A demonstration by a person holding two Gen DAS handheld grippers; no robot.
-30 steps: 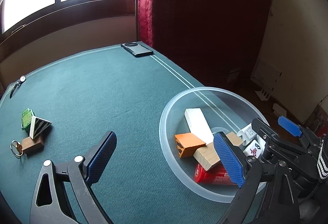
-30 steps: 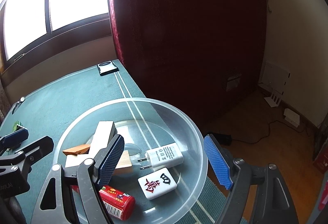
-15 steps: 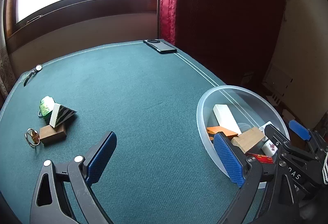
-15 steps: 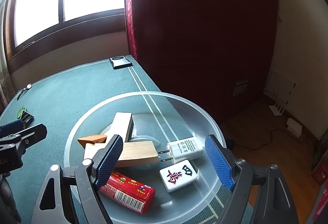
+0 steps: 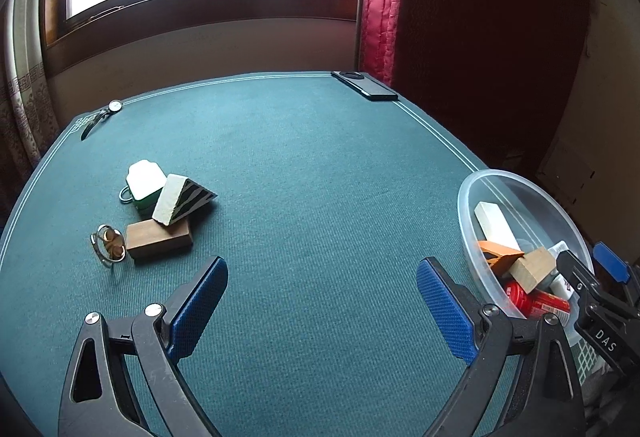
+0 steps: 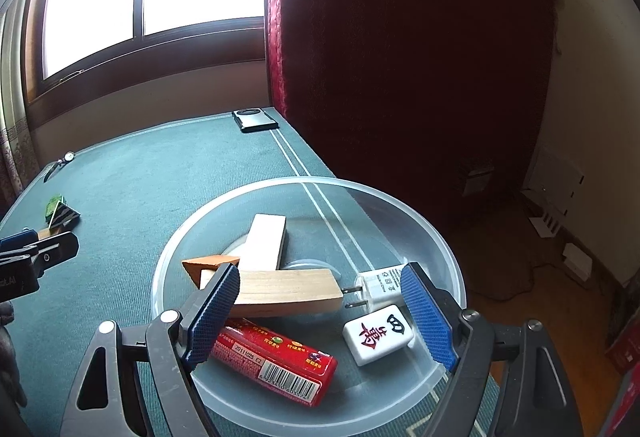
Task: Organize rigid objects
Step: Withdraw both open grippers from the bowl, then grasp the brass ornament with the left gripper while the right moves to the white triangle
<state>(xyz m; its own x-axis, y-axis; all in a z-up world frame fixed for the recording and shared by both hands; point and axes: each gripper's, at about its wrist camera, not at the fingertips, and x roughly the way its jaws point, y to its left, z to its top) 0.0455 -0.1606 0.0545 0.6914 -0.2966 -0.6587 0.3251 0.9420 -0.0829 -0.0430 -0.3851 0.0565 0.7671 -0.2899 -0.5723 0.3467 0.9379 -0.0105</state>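
The left gripper (image 5: 318,311) is wide open and holds nothing. It hangs over the green table (image 5: 320,165). The right gripper (image 6: 320,311) is wide open too, above the clear bowl (image 6: 448,257).

Four small things wait on the table, well apart from the bowl: a striped wedge (image 5: 182,199) leaning on a brown block (image 5: 158,237), a green case (image 5: 142,187) behind, and a ring (image 5: 107,245) beside the block. They look hard and light. The wedge is slanted, so I think its flat sides are best to pinch.

Only the right view shows the tile (image 6: 378,333), plug (image 6: 380,285) and red box (image 6: 276,359) clearly. The left view shows the pile best.
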